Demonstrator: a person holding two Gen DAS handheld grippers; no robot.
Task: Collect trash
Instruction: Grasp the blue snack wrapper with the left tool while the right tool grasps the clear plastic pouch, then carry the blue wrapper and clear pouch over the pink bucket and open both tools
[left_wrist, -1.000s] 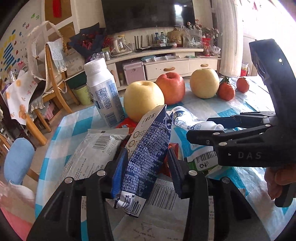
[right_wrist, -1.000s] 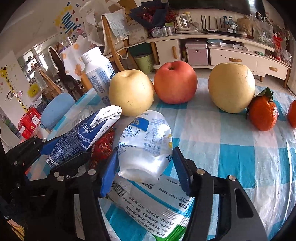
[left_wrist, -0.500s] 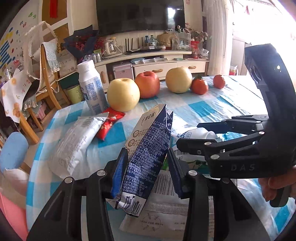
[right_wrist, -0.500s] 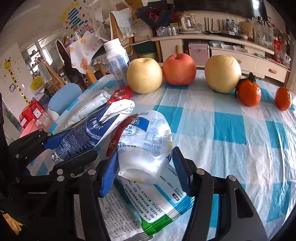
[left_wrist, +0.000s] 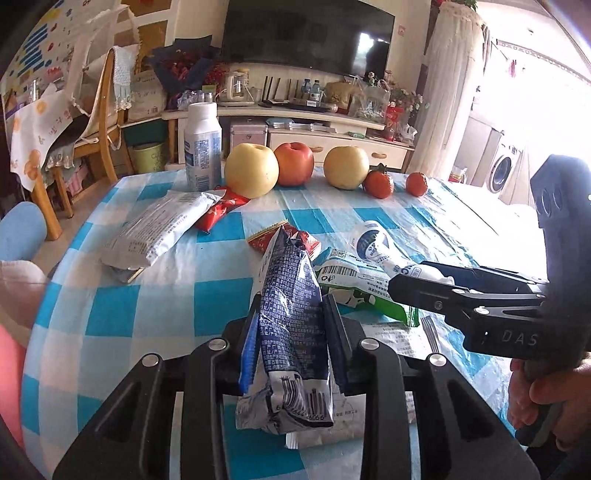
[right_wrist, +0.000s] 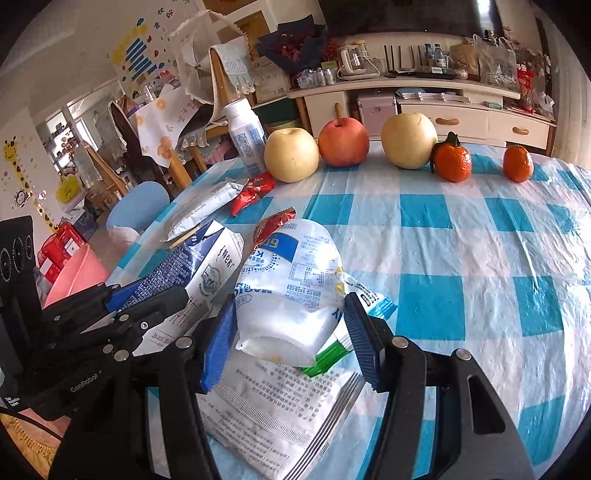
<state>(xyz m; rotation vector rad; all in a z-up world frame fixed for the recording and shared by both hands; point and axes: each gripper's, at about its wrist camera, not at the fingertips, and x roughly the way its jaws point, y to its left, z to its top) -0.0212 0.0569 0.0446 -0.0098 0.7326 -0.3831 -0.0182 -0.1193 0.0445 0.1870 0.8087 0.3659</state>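
**Over the checked cloth, each gripper has a piece of trash**

Over the near part of the blue-and-white checked table (left_wrist: 155, 306), the left gripper (left_wrist: 293, 325) pinches a crushed dark-blue milk carton (left_wrist: 291, 325); its jaws are closing, with the carton squeezed flat between the pads and its barcoded end hanging toward the camera. To its right, the right gripper (right_wrist: 291, 328) clamps a crumpled white plastic bottle (right_wrist: 291, 280), the blue pads pressing on both of its sides. A hand (left_wrist: 546, 398) grips that tool's handle at the right edge of the left wrist view.

Under and just beyond the two grippers lie flat wrappers: a white printed packet (right_wrist: 273, 417) nearest, and a green-edged packet (left_wrist: 362, 284) partly covered by the bottle. A small red wrapper (left_wrist: 284, 240) sits just past the carton. Farther left rest a silver-white pouch (left_wrist: 159, 229) and another red wrapper (left_wrist: 221, 210) beside it.

Along the far edge stand a white bottle (left_wrist: 202, 146), a yellow apple (left_wrist: 252, 170), a red apple (left_wrist: 294, 163), a second yellow apple (left_wrist: 346, 167) and two tangerines (left_wrist: 378, 181).
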